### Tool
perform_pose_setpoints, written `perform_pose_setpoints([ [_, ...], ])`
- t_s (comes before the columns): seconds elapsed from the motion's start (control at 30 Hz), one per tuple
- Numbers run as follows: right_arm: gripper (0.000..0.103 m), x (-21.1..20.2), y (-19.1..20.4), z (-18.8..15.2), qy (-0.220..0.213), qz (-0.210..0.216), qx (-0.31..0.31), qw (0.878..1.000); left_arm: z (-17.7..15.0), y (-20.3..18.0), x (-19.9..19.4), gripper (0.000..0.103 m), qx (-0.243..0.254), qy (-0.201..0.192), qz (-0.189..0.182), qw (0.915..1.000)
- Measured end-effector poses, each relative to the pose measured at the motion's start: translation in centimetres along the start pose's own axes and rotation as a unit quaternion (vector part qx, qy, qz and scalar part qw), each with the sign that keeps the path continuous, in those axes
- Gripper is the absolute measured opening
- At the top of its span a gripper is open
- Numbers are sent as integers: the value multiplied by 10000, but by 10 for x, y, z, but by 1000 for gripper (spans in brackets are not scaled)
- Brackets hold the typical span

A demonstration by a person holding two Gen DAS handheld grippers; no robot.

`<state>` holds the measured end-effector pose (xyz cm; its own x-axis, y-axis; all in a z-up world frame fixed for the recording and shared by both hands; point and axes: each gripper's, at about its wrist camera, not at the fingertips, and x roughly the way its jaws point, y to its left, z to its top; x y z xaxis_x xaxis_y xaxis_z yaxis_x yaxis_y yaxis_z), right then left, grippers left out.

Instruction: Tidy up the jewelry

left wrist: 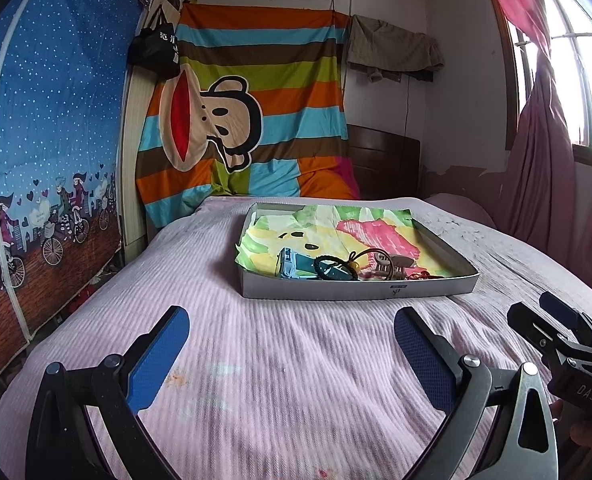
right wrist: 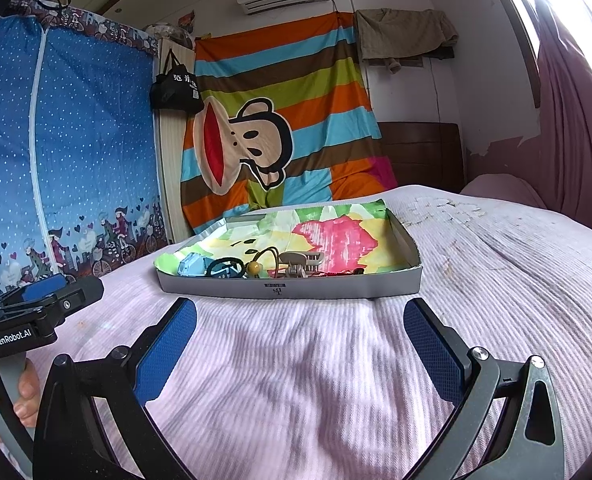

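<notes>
- Jewelry [left wrist: 352, 266]: heaped at the near edge inside the tray [left wrist: 356, 290].
- Tray: on the bed [left wrist: 296, 360], lined with a cloth [left wrist: 336, 232].
- Left gripper [left wrist: 291, 340]: short of the tray, fingers spread, empty.
- Right gripper [right wrist: 300, 332]: likewise, fingers spread, empty.

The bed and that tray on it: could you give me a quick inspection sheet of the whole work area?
Surface: pink ribbed bedspread, faintly stained.
Job's things: shallow tray lined with a colourful cloth; along its near edge a teal clip, black hair tie, beige claw clip and red cord.
Clutter: nothing seen on the bedspread.
Grippers: left gripper and right gripper both open, empty, short of the tray.
Cables: a thin wire down the wall.
Surroundings: striped monkey sheet, blue wardrobe, window.
</notes>
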<state>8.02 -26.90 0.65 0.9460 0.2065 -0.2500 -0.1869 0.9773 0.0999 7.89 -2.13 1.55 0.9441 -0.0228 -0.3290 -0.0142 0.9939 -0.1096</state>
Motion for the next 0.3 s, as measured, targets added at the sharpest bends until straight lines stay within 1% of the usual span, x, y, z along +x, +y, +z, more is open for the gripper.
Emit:
perform_pose_setpoints([
  [0.3, 102, 0, 1, 0, 5, 3, 8, 10000, 1, -1, 2, 103, -2, 29, 19, 10000],
])
